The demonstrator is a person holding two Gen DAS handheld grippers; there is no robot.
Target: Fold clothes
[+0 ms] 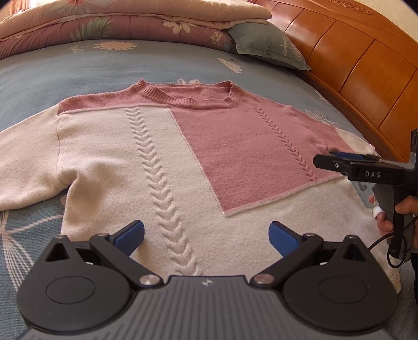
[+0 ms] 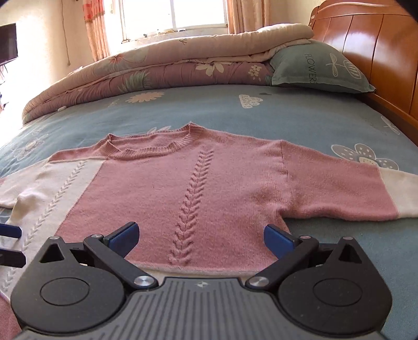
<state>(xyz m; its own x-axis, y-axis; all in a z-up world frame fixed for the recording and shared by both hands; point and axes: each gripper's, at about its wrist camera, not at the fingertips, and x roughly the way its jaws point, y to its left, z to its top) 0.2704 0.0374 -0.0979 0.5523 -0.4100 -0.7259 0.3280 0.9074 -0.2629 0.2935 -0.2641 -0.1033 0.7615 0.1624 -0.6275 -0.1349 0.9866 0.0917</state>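
Sweater (image 1: 162,157) lies flat, front up, on the bed (image 2: 326,123), sleeves spread. My left gripper (image 1: 206,236) and right gripper (image 2: 201,236) hover over the hem — jaws apart, nothing held. Judgement: take each sleeve near the cuff, pinch only the knit, fold inward squarely — keep the body unwrinkled.

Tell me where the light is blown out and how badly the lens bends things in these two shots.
Right wrist view: the window is overexposed to white, and glare washes out the left edge; the headboard bows. Left wrist view: even light, no window in frame; the bed curves like a dome, and the corners vignette dark.
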